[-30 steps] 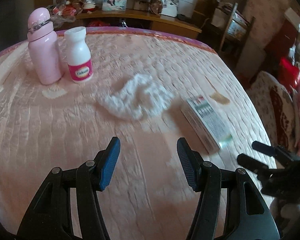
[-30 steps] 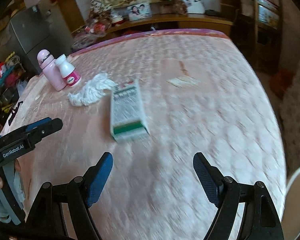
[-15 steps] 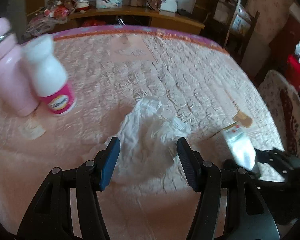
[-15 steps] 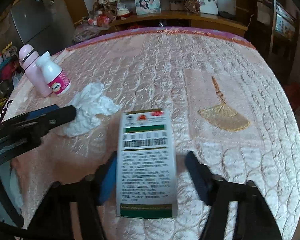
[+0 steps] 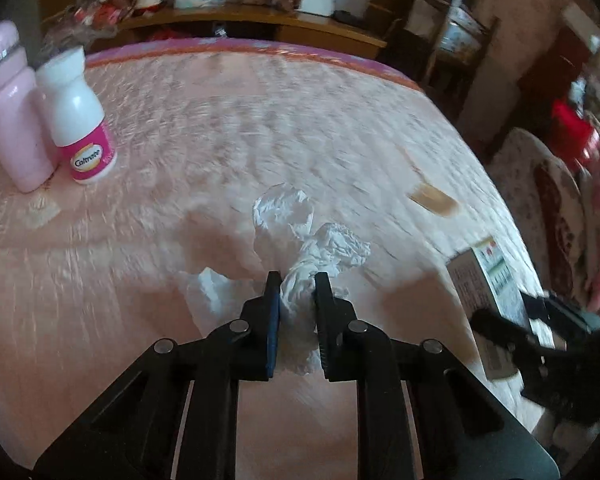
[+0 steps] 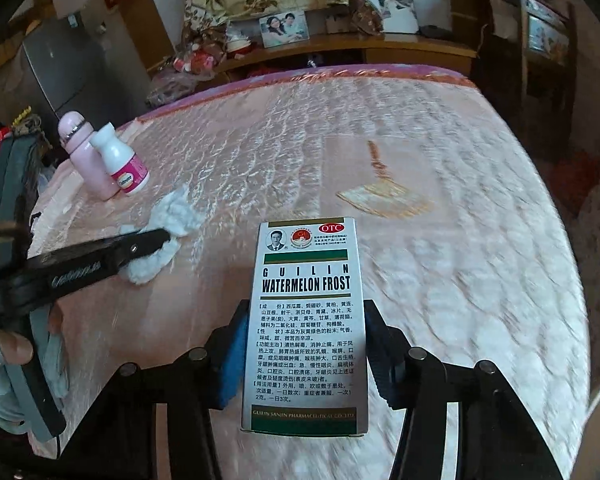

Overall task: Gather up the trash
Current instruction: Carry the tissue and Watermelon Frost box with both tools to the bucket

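My left gripper (image 5: 297, 280) is shut on a crumpled white tissue (image 5: 300, 236) that lies on the pink quilted bed (image 5: 228, 128); the tissue also shows in the right wrist view (image 6: 168, 216) under the left gripper (image 6: 160, 238). My right gripper (image 6: 305, 312) is shut on a white and green medicine box (image 6: 306, 320) marked "Watermelon Frost", held flat between the blue pads just above the bed. The box (image 5: 484, 280) and the right gripper (image 5: 508, 312) show at the right in the left wrist view.
A pink bottle (image 5: 10, 116) and a white Caltrate bottle (image 5: 80, 120) stand at the bed's far left. A wooden shelf (image 6: 340, 48) with photo frames runs behind the bed. A chair (image 5: 452, 40) stands at the far right. A gold fan pattern (image 6: 384, 196) marks the quilt.
My left gripper moved onto the tissue and shut on it. My right gripper closed on the medicine box and lifted it slightly.
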Demonstrator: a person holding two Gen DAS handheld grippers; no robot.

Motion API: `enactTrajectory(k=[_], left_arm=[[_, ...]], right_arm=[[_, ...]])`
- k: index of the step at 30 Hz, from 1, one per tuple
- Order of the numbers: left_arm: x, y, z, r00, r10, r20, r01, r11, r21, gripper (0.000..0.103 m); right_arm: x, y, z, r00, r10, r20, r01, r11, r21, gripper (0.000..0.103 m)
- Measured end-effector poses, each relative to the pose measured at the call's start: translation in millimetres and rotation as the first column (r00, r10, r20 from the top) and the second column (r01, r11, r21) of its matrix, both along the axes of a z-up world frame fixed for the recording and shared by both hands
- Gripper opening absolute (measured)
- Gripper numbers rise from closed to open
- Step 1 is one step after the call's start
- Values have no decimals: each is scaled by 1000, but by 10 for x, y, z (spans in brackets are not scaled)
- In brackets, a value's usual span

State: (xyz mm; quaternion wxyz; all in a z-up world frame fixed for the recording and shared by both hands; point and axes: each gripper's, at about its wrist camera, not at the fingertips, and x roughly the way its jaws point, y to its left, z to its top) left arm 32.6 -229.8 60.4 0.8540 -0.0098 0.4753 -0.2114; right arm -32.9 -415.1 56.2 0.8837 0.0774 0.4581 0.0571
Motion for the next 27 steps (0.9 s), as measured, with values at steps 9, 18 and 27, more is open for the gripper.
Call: enactTrajectory(k=[9, 18, 27], left_arm=[[-911, -565, 270, 994, -94, 57, 94, 996, -1, 13], [-1497, -1035, 381, 980, -173, 100, 172, 985, 16, 13], [-1894, -1752, 423, 944, -312, 107, 313, 950, 11, 13]], right_arm=[[-766, -337, 108, 998, -67, -5, 66, 997, -25, 51], [-1436, -721, 230, 989, -147, 25, 149, 987, -62, 51], [-2053, -1379, 274, 960, -278, 22, 278, 957, -78, 51]])
